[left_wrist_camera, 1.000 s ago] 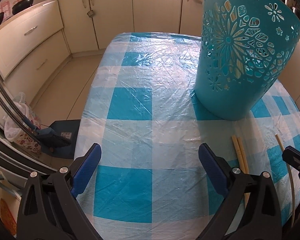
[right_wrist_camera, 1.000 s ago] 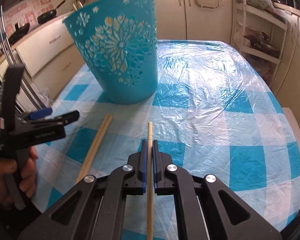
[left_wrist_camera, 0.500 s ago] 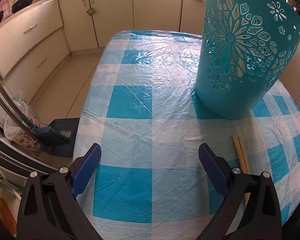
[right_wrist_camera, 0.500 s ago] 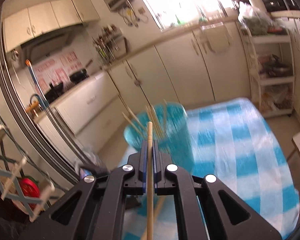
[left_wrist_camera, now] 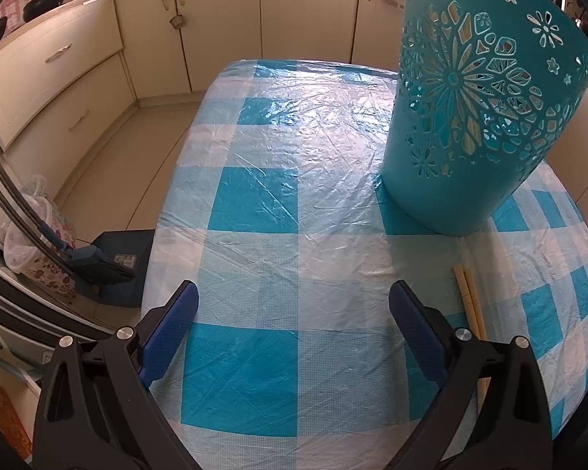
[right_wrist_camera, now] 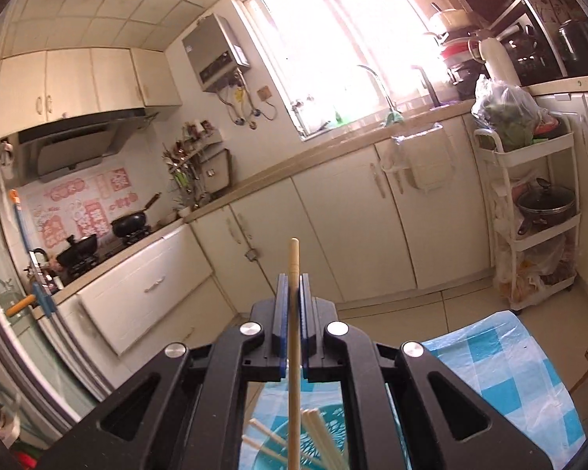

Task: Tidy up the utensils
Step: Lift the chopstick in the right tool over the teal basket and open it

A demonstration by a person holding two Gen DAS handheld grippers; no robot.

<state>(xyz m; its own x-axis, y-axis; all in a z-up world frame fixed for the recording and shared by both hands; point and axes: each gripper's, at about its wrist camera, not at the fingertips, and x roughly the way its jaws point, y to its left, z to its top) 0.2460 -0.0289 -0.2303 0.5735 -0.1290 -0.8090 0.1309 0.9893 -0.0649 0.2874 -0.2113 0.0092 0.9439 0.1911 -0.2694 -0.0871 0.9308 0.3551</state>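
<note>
A teal cut-out basket [left_wrist_camera: 478,117] stands on the blue-and-white checked table [left_wrist_camera: 294,203], at the right in the left wrist view. Two wooden chopsticks [left_wrist_camera: 468,301] lie side by side on the cloth just below it, beside my left gripper's right finger. My left gripper [left_wrist_camera: 292,313] is open and empty, low over the table's near part. My right gripper [right_wrist_camera: 293,297] is shut on one wooden chopstick [right_wrist_camera: 294,352] and holds it upright, high above the basket [right_wrist_camera: 313,446], whose mouth shows several chopsticks inside.
Cream kitchen cabinets [left_wrist_camera: 223,19] run behind and left of the table. A dustpan and brush [left_wrist_camera: 109,262] sit on the floor at the left. A white shelf trolley [right_wrist_camera: 529,211] with pots stands at the right. The table edge falls off at the left.
My right gripper lifted the chopstick off the table and carried it up above the basket, tilting to point outward. The left gripper stayed nearly still and open.
</note>
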